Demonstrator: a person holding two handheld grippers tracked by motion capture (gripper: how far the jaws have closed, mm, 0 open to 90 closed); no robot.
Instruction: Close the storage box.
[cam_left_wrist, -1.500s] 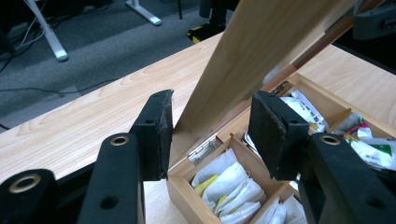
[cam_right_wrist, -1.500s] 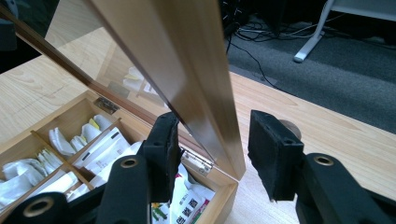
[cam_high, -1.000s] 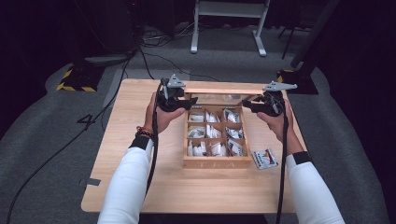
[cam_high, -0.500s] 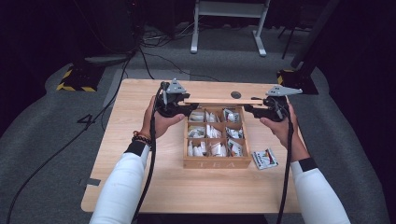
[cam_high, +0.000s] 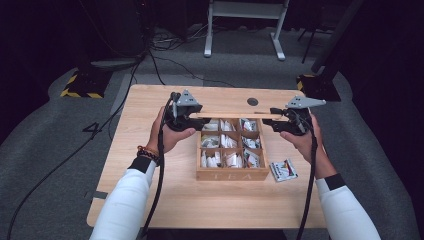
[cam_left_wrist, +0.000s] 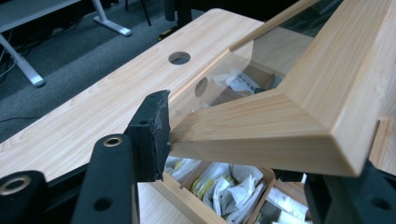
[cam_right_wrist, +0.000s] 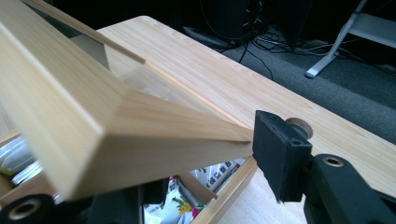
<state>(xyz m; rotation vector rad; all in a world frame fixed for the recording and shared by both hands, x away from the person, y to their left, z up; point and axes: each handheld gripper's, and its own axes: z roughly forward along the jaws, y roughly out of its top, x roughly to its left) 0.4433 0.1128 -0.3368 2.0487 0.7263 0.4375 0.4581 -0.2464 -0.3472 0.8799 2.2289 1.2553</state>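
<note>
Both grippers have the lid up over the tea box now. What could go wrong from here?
1. Each gripper, left gripper and right gripper, seems to pinch only a corner of the wooden lid; with jaws just easing open, it might slip.
2. A dropped lid, with its clear pane, would likely land on the tea box and the packets inside.

One light wooden counter (cam_high: 150, 200) carries one wooden tea box (cam_high: 230, 174) split into nine compartments, three rows of three. One glass-paned wooden lid (cam_left_wrist: 299, 126) is present, one loose tea packet (cam_high: 283, 169) lies on the counter, and there are two black hand-held grippers: left (cam_high: 200, 122), right (cam_high: 274, 123).
</note>
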